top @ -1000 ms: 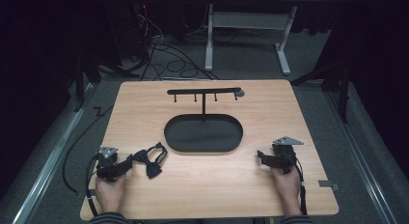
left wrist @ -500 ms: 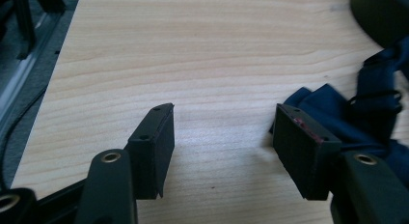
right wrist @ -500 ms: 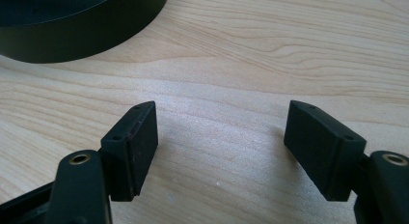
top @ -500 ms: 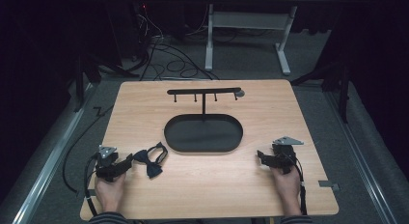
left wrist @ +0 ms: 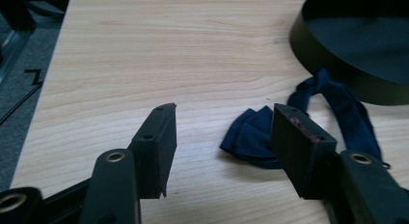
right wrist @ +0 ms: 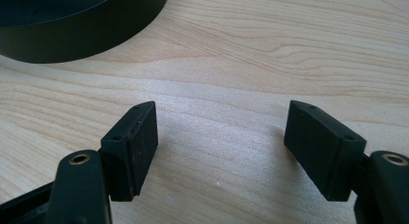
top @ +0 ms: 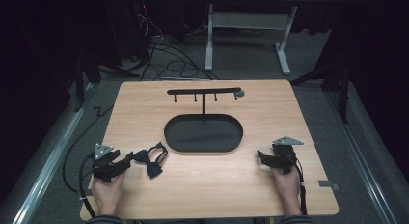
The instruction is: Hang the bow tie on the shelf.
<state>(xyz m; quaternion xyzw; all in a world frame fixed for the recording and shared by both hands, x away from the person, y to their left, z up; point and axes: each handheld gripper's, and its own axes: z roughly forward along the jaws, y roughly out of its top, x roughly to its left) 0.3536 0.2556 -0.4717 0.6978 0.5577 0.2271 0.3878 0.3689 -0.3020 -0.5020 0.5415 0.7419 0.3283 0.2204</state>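
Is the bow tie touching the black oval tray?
Cannot tell. In the left gripper view the bow tie strap loops right up to the tray wall, with no plain gap or contact.

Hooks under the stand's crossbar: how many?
4. The hooks hang spaced along the crossbar of the stand above the oval tray. They are small; one more may hide at the right end.

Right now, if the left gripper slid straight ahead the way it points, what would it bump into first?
Most likely the bow tie: it lies on the table just ahead of the left gripper, by its right jaw. The jaws are open with nothing between them. The black tray lies beyond.
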